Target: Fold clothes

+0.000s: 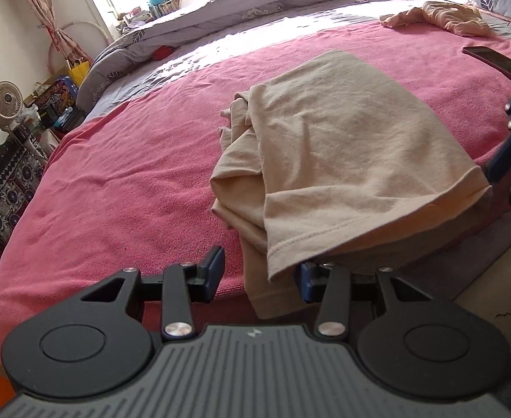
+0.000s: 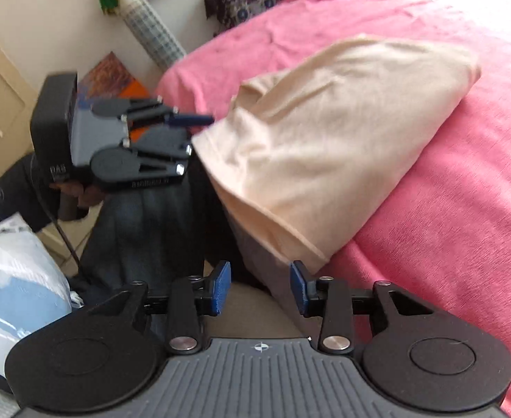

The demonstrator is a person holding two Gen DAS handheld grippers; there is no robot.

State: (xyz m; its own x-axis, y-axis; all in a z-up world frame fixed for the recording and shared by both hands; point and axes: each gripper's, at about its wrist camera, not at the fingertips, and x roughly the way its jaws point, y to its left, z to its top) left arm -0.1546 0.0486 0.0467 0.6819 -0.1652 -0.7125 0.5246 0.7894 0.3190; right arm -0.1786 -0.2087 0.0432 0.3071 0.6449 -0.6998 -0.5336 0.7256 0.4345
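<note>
A folded beige garment (image 1: 342,146) lies on the pink blanket (image 1: 123,181), and its hemmed end hangs over the near edge of the bed. My left gripper (image 1: 260,275) is at that end with its jaws apart. A hanging layer of the cloth sits between them, the hem drapes over the right finger (image 1: 307,280), and the left pad is clear of the cloth. In the right wrist view the left gripper (image 2: 199,134) reaches the garment (image 2: 342,132) from the left. My right gripper (image 2: 259,287) is open just below the hem corner with nothing between its pads.
A second crumpled beige garment (image 1: 440,17) and a dark phone (image 1: 492,61) lie at the far right of the bed. A grey quilt (image 1: 255,3) runs along the far side. The person's dark trousers (image 2: 144,216) and a white bag (image 2: 11,278) are beside the bed edge.
</note>
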